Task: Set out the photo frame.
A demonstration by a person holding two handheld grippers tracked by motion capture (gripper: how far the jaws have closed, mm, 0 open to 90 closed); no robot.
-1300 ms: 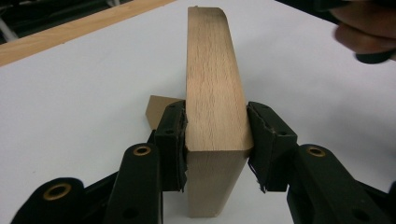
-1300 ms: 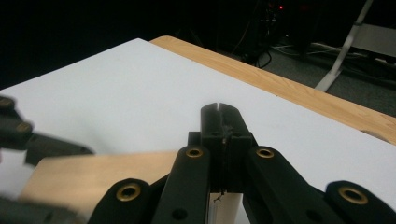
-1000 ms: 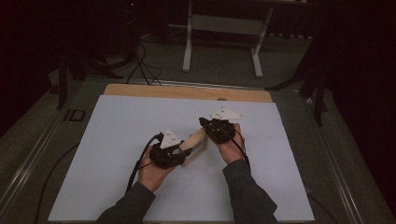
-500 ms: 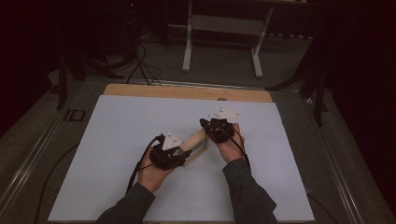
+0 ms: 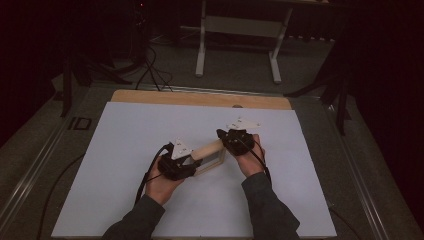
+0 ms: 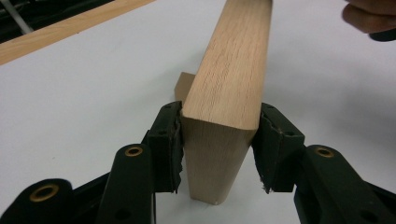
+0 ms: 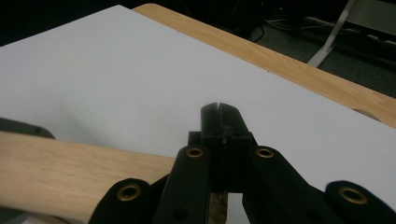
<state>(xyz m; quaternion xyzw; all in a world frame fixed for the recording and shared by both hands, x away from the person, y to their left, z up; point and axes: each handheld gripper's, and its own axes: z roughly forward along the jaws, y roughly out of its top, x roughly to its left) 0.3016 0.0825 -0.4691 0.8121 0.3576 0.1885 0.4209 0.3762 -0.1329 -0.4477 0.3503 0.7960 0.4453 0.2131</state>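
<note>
A light wooden bar (image 5: 209,148) lies slantwise on the white sheet, with a second wooden piece (image 5: 212,164) under it. In the left gripper view the bar's end (image 6: 229,70) stands between the jaws of my left gripper (image 6: 217,126), which have just been opening; the pads (image 6: 170,140) sit beside the wood with a thin gap. My left gripper (image 5: 190,159) is at the bar's near-left end. My right gripper (image 5: 220,133) is at the far-right end, its jaws (image 7: 219,116) shut together above the bar (image 7: 70,172).
The white sheet (image 5: 125,150) covers most of the table, and a wooden strip (image 5: 150,97) runs along its far edge. Behind it on the dark floor stand a white frame (image 5: 202,45) and cables (image 5: 150,70). The right hand's fingers (image 6: 369,18) show past the bar.
</note>
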